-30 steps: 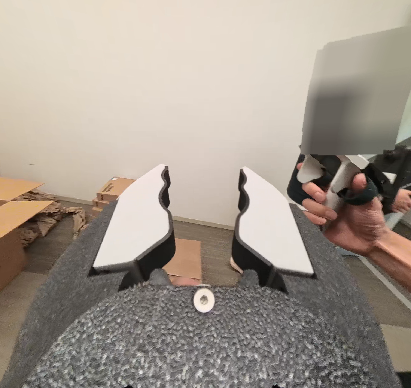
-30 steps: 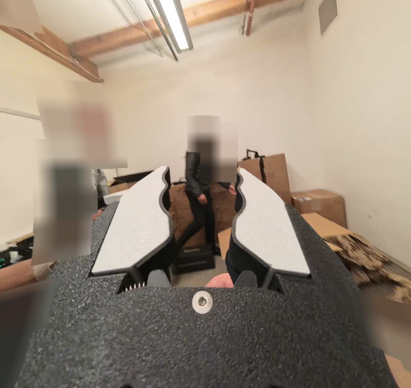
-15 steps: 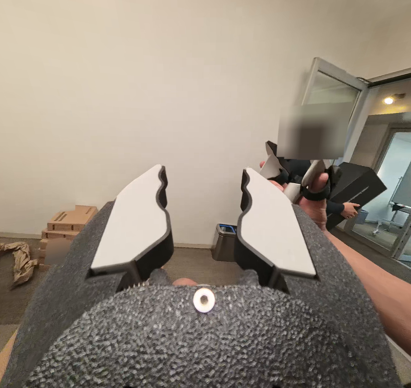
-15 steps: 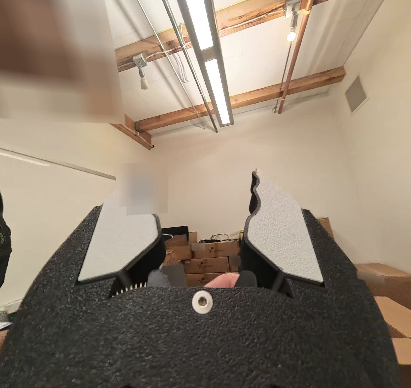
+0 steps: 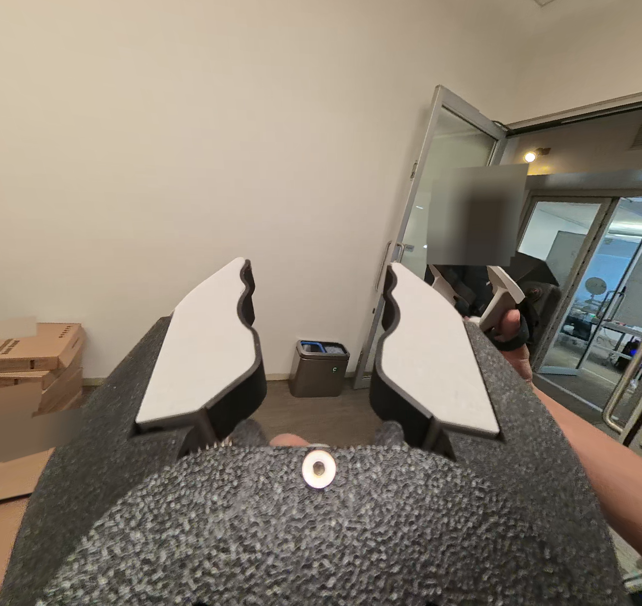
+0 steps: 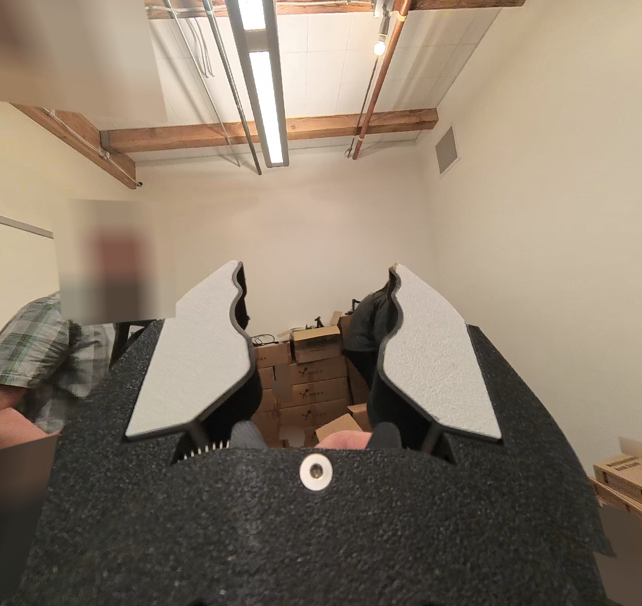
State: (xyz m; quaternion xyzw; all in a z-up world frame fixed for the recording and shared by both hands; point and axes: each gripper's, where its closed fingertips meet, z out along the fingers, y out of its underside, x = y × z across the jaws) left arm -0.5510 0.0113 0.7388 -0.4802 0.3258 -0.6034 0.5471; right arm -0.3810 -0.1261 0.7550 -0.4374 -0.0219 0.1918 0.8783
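My left gripper (image 5: 318, 276) is open and empty, held in the air and pointing at a cream wall, with a small grey bin (image 5: 319, 368) on the floor beyond its gap. The right gripper also shows in the left wrist view (image 5: 486, 297), to the right of my left one, gripped by a hand (image 5: 517, 332); a blur patch covers its tips. In its own view my right gripper (image 6: 318, 275) is open and empty, tilted up toward the ceiling, with a stack of cardboard boxes (image 6: 309, 377) beyond its gap.
An open glass door (image 5: 430, 228) stands right of the bin. Cardboard boxes (image 5: 38, 356) lie at the left. In the right wrist view a person in dark clothes (image 6: 364, 328) bends by the box stack and a person in a plaid shirt (image 6: 38, 342) is close at left. Beams and a strip light (image 6: 264, 68) cross the ceiling.
Both grippers have swung: the left view panned right from the boxes to the bin and door, the right view tilted up toward the ceiling. Both jaws stayed open.
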